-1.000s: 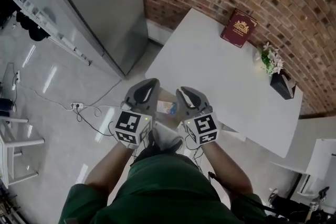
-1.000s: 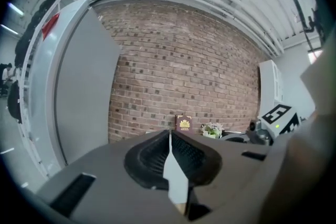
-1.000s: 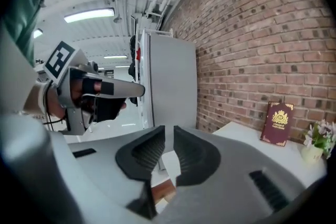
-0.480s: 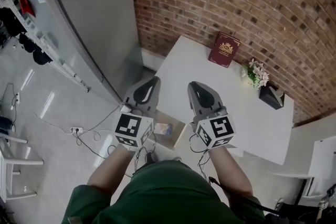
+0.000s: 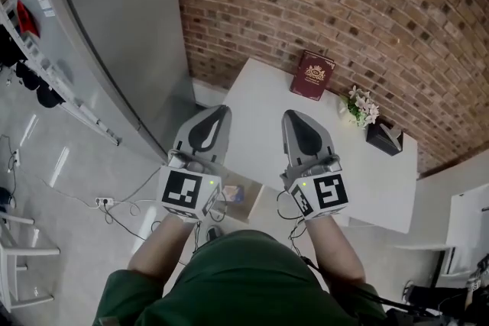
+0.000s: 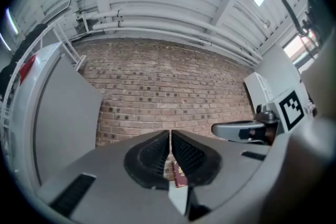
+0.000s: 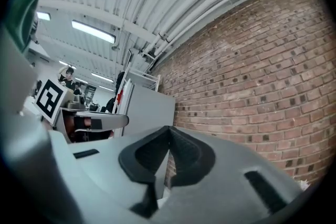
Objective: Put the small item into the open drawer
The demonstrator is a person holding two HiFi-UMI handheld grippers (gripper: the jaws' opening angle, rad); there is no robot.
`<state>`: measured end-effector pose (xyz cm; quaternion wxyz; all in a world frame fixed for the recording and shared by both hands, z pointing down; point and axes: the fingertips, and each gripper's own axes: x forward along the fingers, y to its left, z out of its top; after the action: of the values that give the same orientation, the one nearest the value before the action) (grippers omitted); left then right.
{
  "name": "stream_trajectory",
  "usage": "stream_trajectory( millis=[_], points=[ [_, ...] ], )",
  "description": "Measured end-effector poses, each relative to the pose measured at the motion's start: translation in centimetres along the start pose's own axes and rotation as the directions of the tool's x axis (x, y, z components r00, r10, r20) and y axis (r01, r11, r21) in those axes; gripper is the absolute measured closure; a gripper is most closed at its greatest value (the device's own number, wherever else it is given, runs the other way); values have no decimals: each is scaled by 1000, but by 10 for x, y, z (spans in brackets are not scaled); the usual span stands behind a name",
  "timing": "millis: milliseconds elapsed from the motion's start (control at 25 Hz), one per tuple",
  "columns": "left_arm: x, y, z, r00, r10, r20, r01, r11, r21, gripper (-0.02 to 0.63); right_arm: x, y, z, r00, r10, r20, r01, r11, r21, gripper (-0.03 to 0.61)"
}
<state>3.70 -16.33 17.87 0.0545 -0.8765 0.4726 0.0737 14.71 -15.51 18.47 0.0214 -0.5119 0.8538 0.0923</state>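
- In the head view, our left tongs (image 5: pixel 218 112) and their marker cube cover most of the drawer (image 5: pixel 257 202); we see only one corner of it.
- The small item (image 5: pixel 233 193) lying in that corner is too small for us to name.
- In the left gripper view, the red book (image 6: pixel 180 178) is a sliver below the closed pads; the rest is hidden.
- The white frame (image 5: pixel 23 256) on the floor is cut by the left edge.
- The figures (image 7: pixel 67 75) far back in the right gripper view are too small to make out.

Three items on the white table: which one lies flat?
The dark red book with a gold emblem, leftmost in the head view; the white flower bunch and black box stand taller.
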Motion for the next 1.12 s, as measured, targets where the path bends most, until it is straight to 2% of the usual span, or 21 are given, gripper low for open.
stream_trajectory(
  millis=[160,280,480,680,1120],
  points=[
    [3,0,2,1000,-18,8,18,1000,-4,601,1,-3,6,999,-32,11,32,998,-56,574],
    [2,1,-9,999,-35,-21,34,999,-13,601,3,-2,5,999,-42,9,43,995,-88,574],
    [4,6,-21,999,-38,-5,38,999,-14,602,6,-1,1,999,-44,-5,43,995,-92,574],
    [1,9,-31,997,-51,-51,48,998,-45,602,10,3,-8,998,-54,-38,50,993,-103,574],
    [3,2,-30,997,-64,-53,62,998,-33,602,11,5,-7,998,-43,-42,37,991,-132,574]
  ],
)
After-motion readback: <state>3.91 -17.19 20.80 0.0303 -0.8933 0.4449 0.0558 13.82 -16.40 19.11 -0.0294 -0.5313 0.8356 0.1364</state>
